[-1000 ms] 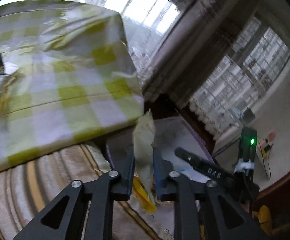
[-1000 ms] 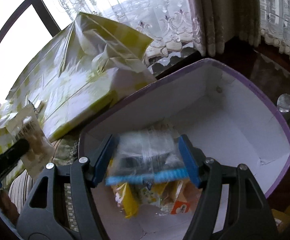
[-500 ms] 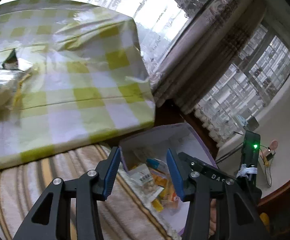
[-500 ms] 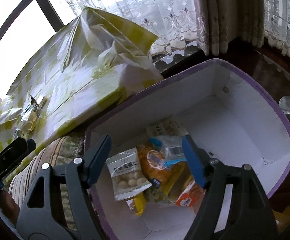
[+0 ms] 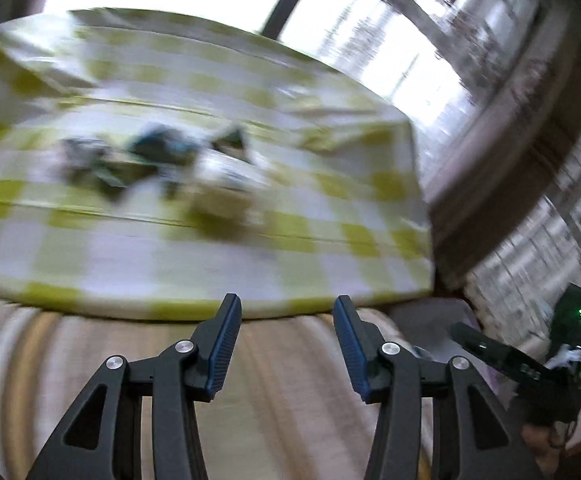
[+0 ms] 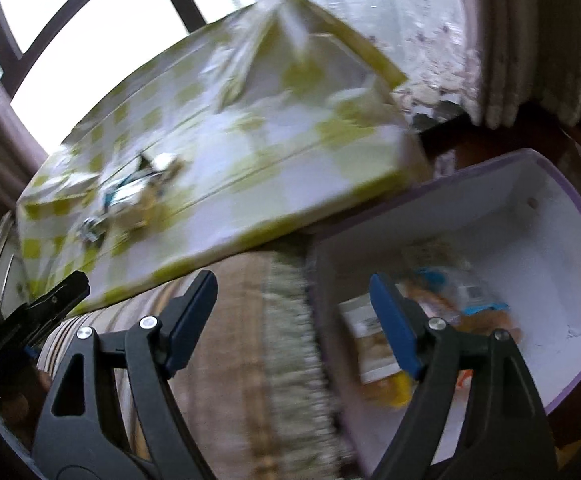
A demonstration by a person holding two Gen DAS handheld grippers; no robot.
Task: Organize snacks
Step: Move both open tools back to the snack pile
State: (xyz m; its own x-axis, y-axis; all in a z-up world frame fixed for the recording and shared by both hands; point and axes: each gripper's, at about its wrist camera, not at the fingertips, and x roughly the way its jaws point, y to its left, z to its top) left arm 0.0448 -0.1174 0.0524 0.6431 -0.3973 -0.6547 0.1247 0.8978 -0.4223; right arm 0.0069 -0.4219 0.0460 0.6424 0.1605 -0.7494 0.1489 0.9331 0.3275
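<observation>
Left hand-held gripper (image 5: pixel 286 322) and right hand-held gripper (image 6: pixel 292 314), both released, with nothing between their blue-padded fingers. One second earlier each was clenched on a snack packet above the purple-rimmed white cardboard box (image 6: pixel 502 184); half a second ago both had let go, and the packets lay inside the box. Both views have since swung left, away from the box and toward the yellow-and-white checked cloth (image 5: pixel 218 248) covering the raised counter beyond the striped beige fabric (image 5: pixel 290 408). The box now sits at the near right of the right wrist view, holding a loose pile of sorted snack packets (image 6: pixel 446 308), blurred by motion. Several remaining snack packets (image 5: pixel 158 160) lie together on the checked cloth, far and left of centre, also blurred. Judged from this layout, one deposit is complete and the next step is reaching for the packets on the cloth.
</observation>
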